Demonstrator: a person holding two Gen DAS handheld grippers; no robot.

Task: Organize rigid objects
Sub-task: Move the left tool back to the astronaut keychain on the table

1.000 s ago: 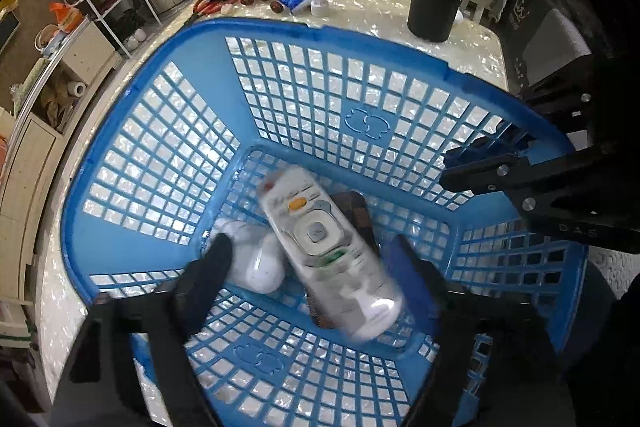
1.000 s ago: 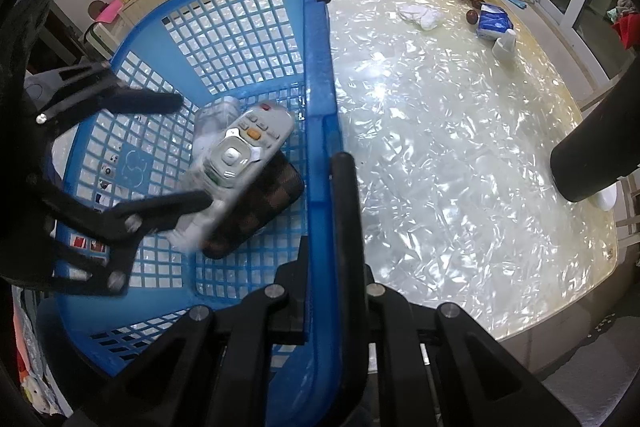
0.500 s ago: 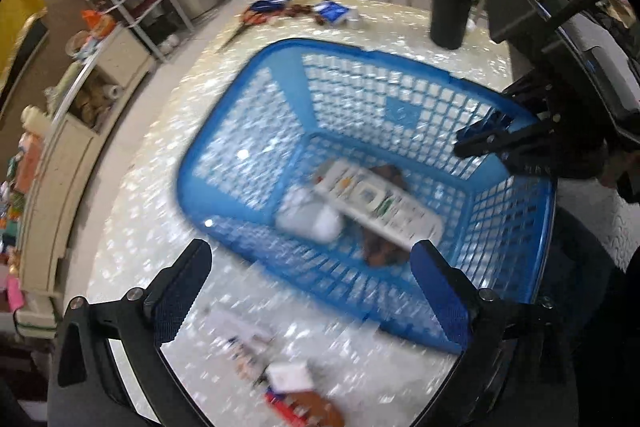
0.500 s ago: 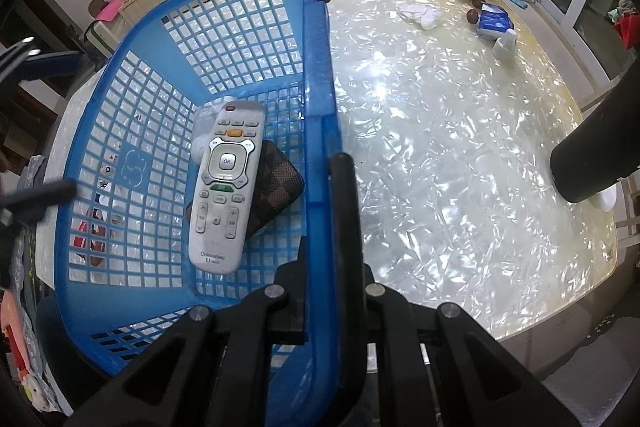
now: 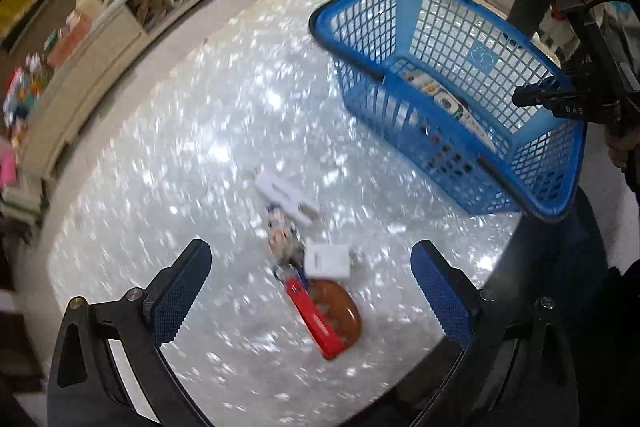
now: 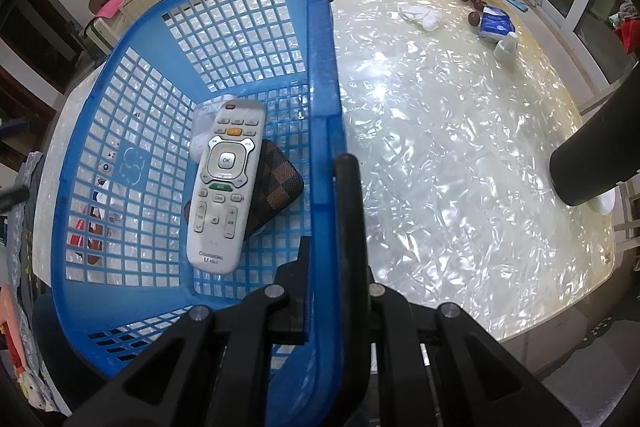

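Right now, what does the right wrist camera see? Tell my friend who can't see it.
The right claw is shut on the rim of a blue basket. Inside, a white remote lies on a checkered wallet, on a shiny table.

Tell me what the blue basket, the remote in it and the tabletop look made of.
Blue basket: moulded plastic, semi-glossy, open grid walls.
Remote: pale grey hard plastic, likely rubbery buttons.
Tabletop: glossy, pearly shell-like flakes, possibly under glass or resin.
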